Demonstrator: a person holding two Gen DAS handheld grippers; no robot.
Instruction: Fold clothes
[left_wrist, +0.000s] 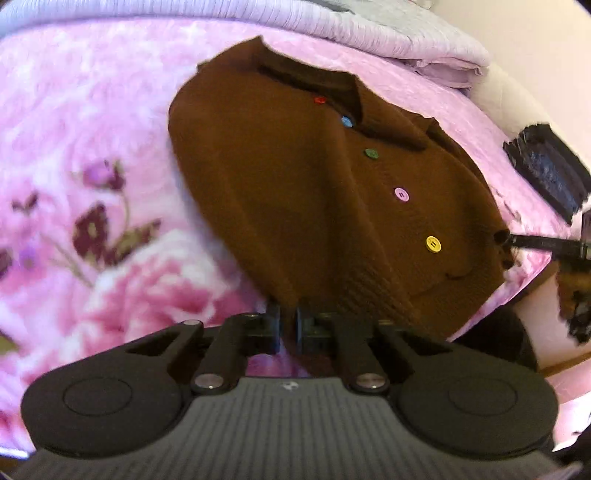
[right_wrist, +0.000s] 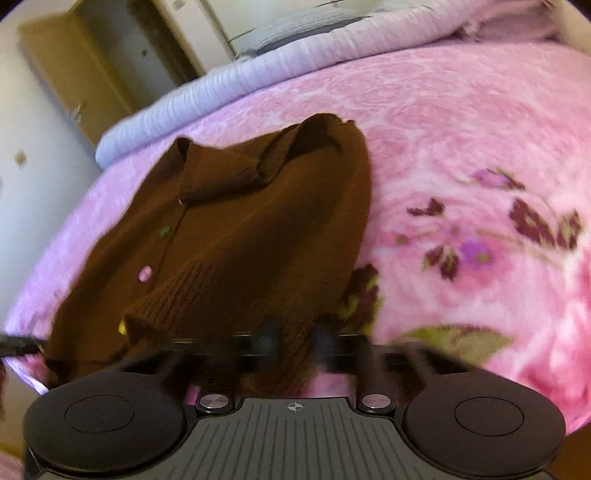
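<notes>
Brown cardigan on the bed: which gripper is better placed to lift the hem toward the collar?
Left, probably. The left gripper pinches the hem of the brown cardigan, fabric drawn taut up from its jaws. The right gripper also straddles the hem, but motion blur hides whether it grips.

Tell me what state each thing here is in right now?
Cardigan: buttoned, partly folded, hem lifted at two spots.
Left hand-held gripper: shut on the cardigan's hem.
Right hand-held gripper: blurred, seems shut on the hem.
Blanket: spread flat.
Quilt: bunched at the far edge.
</notes>
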